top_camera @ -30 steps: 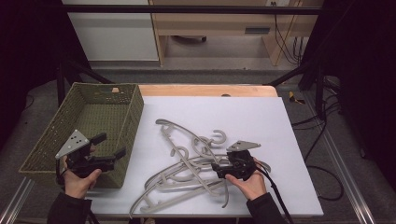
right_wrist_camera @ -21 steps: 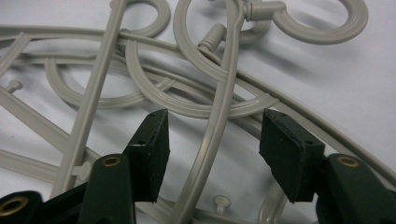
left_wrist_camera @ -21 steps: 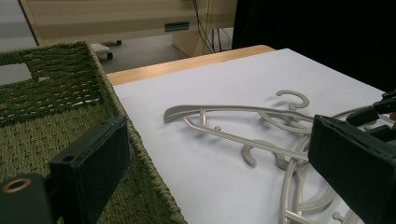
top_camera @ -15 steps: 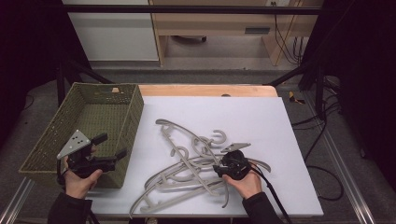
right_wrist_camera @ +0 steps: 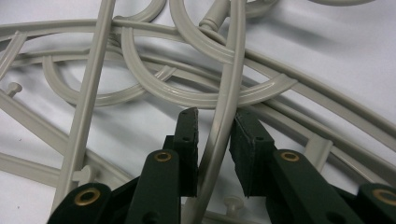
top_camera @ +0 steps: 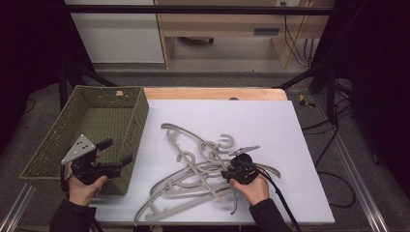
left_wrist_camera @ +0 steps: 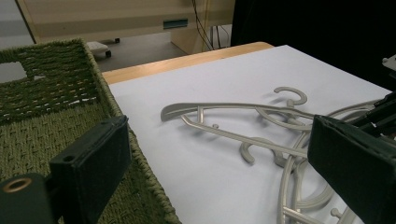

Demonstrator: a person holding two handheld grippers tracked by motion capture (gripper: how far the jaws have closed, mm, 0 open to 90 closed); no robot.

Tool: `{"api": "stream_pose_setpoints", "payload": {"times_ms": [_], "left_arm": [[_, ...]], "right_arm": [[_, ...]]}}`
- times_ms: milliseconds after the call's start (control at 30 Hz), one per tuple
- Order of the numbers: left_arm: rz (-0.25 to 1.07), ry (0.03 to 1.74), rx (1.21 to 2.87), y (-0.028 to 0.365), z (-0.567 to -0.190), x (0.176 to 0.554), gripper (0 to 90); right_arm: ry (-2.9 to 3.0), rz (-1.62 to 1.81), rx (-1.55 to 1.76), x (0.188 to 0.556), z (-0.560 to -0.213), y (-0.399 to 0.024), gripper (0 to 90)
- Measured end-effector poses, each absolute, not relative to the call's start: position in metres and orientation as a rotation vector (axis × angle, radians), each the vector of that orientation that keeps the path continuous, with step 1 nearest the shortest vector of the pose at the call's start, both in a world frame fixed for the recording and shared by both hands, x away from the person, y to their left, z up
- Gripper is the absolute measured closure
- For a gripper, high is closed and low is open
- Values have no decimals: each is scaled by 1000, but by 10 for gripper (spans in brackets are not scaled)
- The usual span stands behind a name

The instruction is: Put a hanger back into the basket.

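Several grey plastic hangers (top_camera: 203, 169) lie tangled on the white table top (top_camera: 270, 121). My right gripper (top_camera: 225, 173) is down in the pile at its right side. In the right gripper view its jaws have just been closing around one thin hanger bar (right_wrist_camera: 224, 107). The bar runs between the pads (right_wrist_camera: 187, 140) with a sliver of gap left, so my right gripper (right_wrist_camera: 214, 126) is still open. My left gripper (top_camera: 116, 151) hovers open and empty over the near right corner of a green woven basket (top_camera: 140, 116). In the left gripper view my left gripper (left_wrist_camera: 219, 149) faces the hangers (left_wrist_camera: 243, 135).
The basket (left_wrist_camera: 56, 93) stands at the table's left side, with nothing seen inside it. A wooden strip (top_camera: 212, 93) borders the table's far edge. White surface lies bare to the right of and beyond the pile. A cable (top_camera: 275, 193) trails from the right gripper.
The right gripper has sunk into the hanger pile and its jaws have narrowed around a bar. The left hand has stayed where it was.
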State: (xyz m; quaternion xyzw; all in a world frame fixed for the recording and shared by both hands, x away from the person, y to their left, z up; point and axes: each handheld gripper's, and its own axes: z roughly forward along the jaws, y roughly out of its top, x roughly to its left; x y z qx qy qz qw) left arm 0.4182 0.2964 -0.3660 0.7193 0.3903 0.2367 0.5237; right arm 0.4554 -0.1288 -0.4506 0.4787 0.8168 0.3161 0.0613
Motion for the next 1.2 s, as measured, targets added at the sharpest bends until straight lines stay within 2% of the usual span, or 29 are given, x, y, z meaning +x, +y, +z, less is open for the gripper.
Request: {"api": "stream_pose_setpoints", "payload": {"times_ms": [500,1200], "left_arm": [[567,934,1722,296,-366,418,59],[567,901,1748,289,-363,415,61]], "right_arm": [[2412,973,1537,457,-447,-136,816],[2411,1103,1429,450,-421,-157,828]]}}
